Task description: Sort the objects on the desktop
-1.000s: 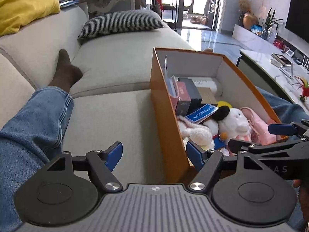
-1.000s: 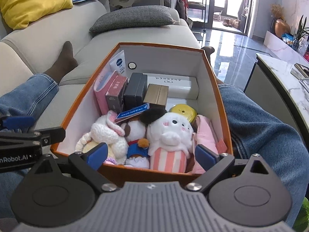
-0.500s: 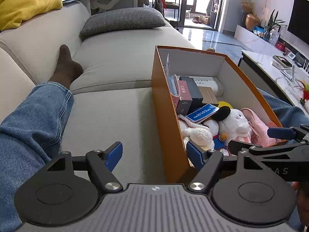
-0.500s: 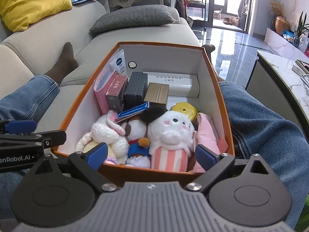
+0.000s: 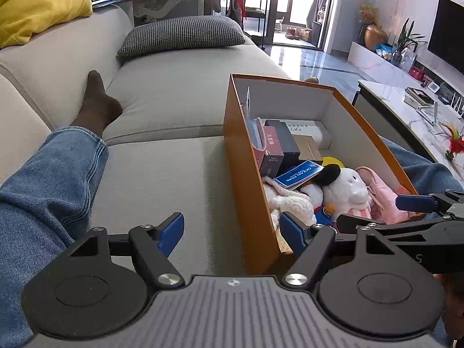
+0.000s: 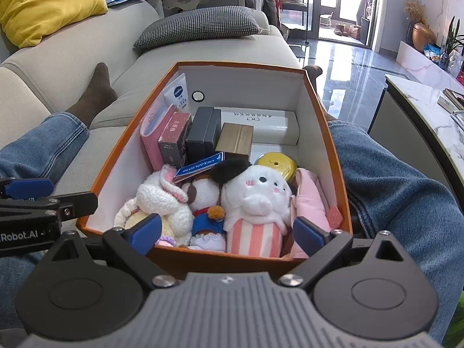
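Orange box point(image 6: 324, 133) sits on the sofa point(image 5: 162, 174) between the person's legs, likely so both grippers reach in. Far half holds upright small boxes: pink point(image 6: 155, 133), maroon point(image 6: 174, 142), black point(image 6: 204, 132), tan point(image 6: 235, 140). Near half holds plush toys, with a white plush point(image 6: 258, 194) (striped base) beside a crochet bunny point(image 6: 161, 197), plus a blue card point(image 6: 200, 166) and yellow disc point(image 6: 277, 163). Right gripper point(image 6: 227, 235) hangs over the near rim, fingers apart, empty. Left gripper point(image 5: 232, 229) straddles the box's left wall, fingers apart.
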`<state>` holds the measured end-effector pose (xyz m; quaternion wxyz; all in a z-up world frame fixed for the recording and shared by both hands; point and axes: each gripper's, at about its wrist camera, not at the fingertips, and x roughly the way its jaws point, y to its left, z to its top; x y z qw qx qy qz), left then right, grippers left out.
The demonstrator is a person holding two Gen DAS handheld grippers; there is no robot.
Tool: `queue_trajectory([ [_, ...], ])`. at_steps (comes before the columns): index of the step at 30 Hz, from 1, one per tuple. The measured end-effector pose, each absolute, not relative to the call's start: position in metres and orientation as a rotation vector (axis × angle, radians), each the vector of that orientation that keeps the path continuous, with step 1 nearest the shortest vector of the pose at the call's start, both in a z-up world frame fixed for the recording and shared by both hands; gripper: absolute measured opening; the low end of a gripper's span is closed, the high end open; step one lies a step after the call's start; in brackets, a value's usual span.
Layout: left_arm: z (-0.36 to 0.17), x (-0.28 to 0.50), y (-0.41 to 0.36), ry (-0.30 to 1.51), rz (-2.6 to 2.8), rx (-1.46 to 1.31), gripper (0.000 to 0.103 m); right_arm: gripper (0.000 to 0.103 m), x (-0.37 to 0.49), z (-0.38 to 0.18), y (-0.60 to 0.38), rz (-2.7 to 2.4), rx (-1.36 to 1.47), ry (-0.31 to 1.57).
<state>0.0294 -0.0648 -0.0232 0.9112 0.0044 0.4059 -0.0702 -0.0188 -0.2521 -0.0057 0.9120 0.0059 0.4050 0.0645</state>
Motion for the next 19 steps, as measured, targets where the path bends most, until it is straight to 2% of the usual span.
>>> queue_trajectory([
  [19,-0.0237,0.0291,-0.0684,0.833,-0.148,0.025,0.086,0.097,-0.0187,-0.0067,-0.2530,0.134,0.018,0.834],
])
